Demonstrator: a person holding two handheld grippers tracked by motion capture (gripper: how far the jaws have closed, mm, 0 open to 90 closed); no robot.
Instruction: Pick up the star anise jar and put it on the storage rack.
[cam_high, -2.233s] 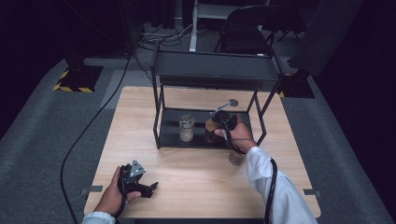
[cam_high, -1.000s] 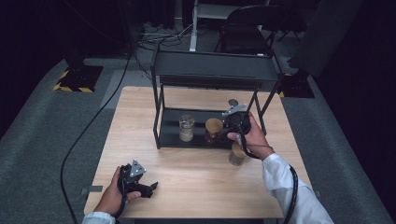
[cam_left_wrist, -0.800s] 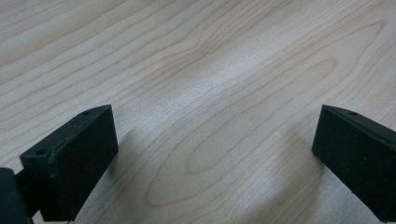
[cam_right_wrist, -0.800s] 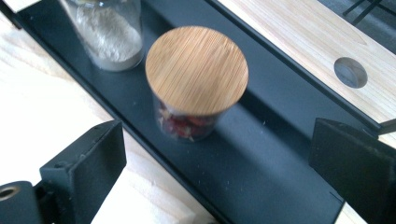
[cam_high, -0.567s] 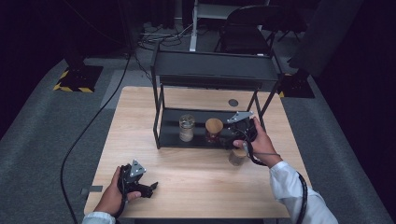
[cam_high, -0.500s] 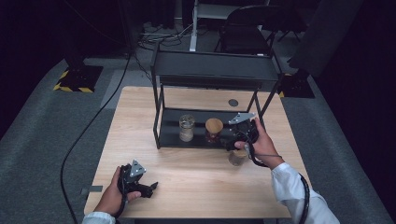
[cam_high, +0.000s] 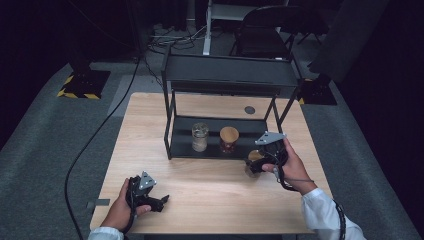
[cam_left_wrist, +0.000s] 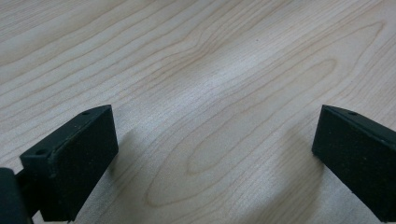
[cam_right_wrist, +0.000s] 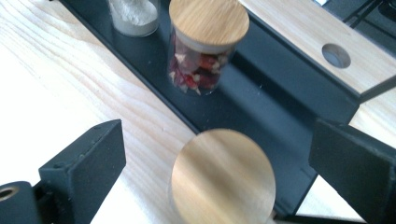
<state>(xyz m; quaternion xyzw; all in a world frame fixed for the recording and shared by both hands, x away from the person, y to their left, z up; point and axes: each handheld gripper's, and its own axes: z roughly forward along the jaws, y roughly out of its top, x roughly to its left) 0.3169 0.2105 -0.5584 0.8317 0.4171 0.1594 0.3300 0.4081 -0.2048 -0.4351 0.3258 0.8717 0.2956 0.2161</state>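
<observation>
A jar with a wooden lid and red contents (cam_high: 229, 139) (cam_right_wrist: 208, 46) stands on the lower shelf of the black rack (cam_high: 220, 150), beside a glass jar of white powder (cam_high: 200, 136) (cam_right_wrist: 133, 14). A second jar with a wooden lid (cam_high: 254, 156) (cam_right_wrist: 222, 177) stands on the table just in front of the rack. My right gripper (cam_high: 253, 165) (cam_right_wrist: 217, 163) hovers over that lid, open, with its jaws apart from the lid on both sides. Near the table's front left edge my left gripper (cam_high: 161, 200) (cam_left_wrist: 215, 154) rests open over bare wood.
The rack's top shelf (cam_high: 230, 75) overhangs the lower one, and its posts stand at the corners. A round hole (cam_high: 249, 109) (cam_right_wrist: 336, 55) sits in the table behind the rack. A cable (cam_high: 85, 150) runs off the left side. Chairs stand beyond the table.
My right gripper has drawn back from the rack's lower shelf toward the near right and now hangs over the jar on the table. The red-filled jar stays on the shelf. The left hand has not moved.
</observation>
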